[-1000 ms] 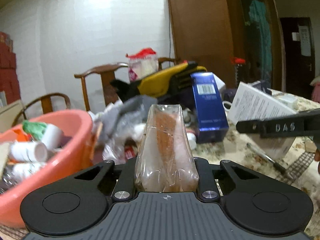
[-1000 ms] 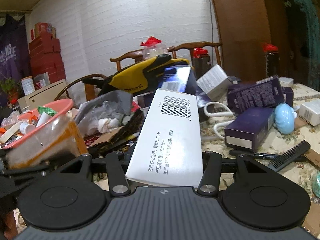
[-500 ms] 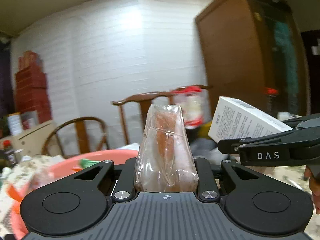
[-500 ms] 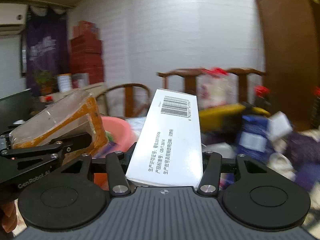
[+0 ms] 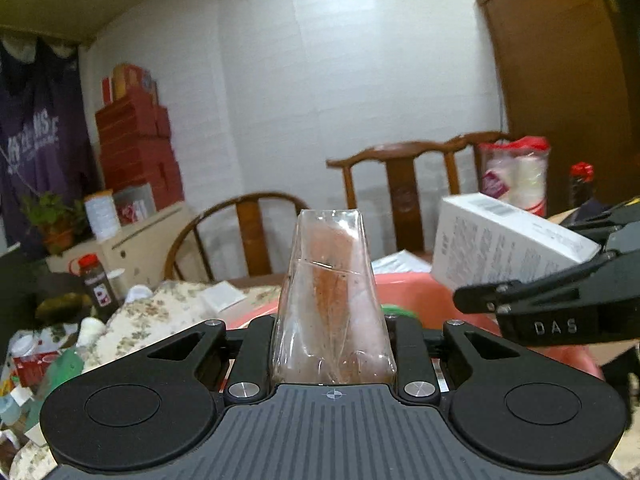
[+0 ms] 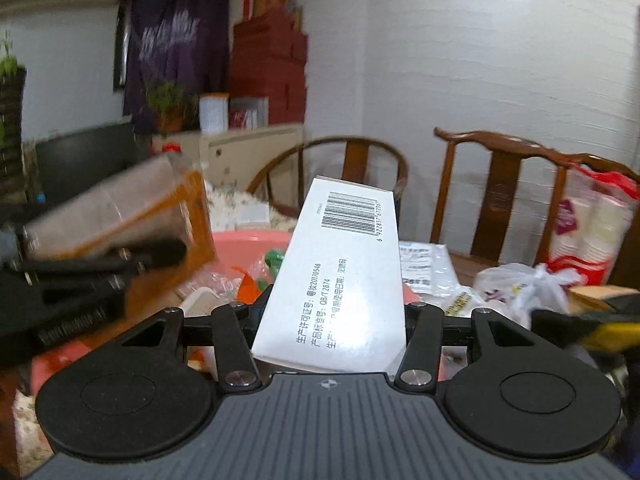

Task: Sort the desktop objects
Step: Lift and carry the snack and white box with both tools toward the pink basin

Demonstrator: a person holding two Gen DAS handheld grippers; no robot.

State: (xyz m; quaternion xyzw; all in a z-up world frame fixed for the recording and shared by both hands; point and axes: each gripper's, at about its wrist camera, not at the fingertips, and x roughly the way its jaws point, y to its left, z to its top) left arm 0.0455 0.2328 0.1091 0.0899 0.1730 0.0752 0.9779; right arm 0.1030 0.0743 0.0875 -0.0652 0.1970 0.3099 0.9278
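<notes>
My left gripper [image 5: 332, 344] is shut on a clear plastic packet with a brown-orange insert [image 5: 330, 292], held up above the pink basin [image 5: 416, 300]. My right gripper [image 6: 332, 320] is shut on a white carton with a barcode [image 6: 344, 276], also above the pink basin [image 6: 248, 244]. In the left wrist view the right gripper [image 5: 560, 304] and its white carton [image 5: 504, 240] sit at the right. In the right wrist view the left gripper [image 6: 80, 276] and its packet [image 6: 120, 216] sit at the left, blurred.
The basin holds several small items, among them green and orange pieces [image 6: 264, 276]. Wooden chairs [image 5: 404, 196] stand behind the table. A floral tablecloth [image 5: 152, 312] with bottles and clutter lies left. White plastic bags [image 6: 516, 288] and a yellow-black object [image 6: 600, 328] lie right.
Both grippers have swung left and up with their loads, from over the cluttered table middle to above the pink basin. The grips have not changed.
</notes>
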